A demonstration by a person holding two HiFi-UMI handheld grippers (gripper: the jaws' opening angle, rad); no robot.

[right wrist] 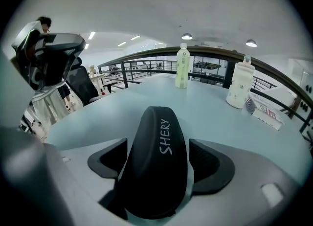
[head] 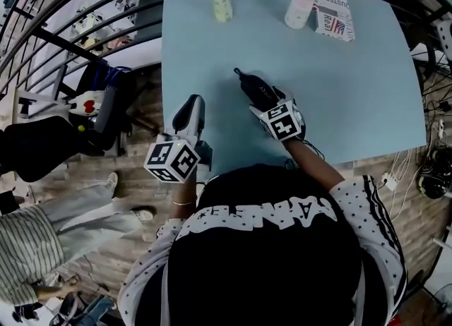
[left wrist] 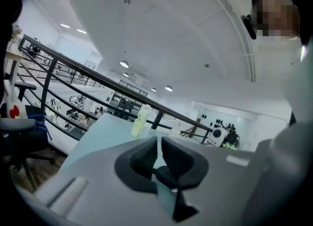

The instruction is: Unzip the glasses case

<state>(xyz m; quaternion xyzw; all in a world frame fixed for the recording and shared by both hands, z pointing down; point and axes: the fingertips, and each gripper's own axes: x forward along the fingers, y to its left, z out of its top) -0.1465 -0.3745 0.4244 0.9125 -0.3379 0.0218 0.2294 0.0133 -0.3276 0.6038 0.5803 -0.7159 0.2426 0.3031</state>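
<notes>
A black zipped glasses case [head: 253, 89] with white lettering lies on the light blue table [head: 346, 92], its narrow end pointing away from me. My right gripper [head: 263, 103] straddles the near half of the glasses case [right wrist: 155, 161]. Its jaws stand wide, one pad [right wrist: 113, 159] on either side, with thin slivers of gap, so nothing is gripped. Over the table's front left edge hovers my left gripper [head: 191, 108], apart from the case. The left gripper [left wrist: 159, 147] has its pads nearly together and nothing sits between them.
At the far edge of the table stand a pale green bottle [head: 221, 1], a white bottle [head: 299, 8] and a printed box [head: 334, 20]. A railing runs behind the table. An office chair [head: 106, 106] and a bystander's legs are on the floor to the left.
</notes>
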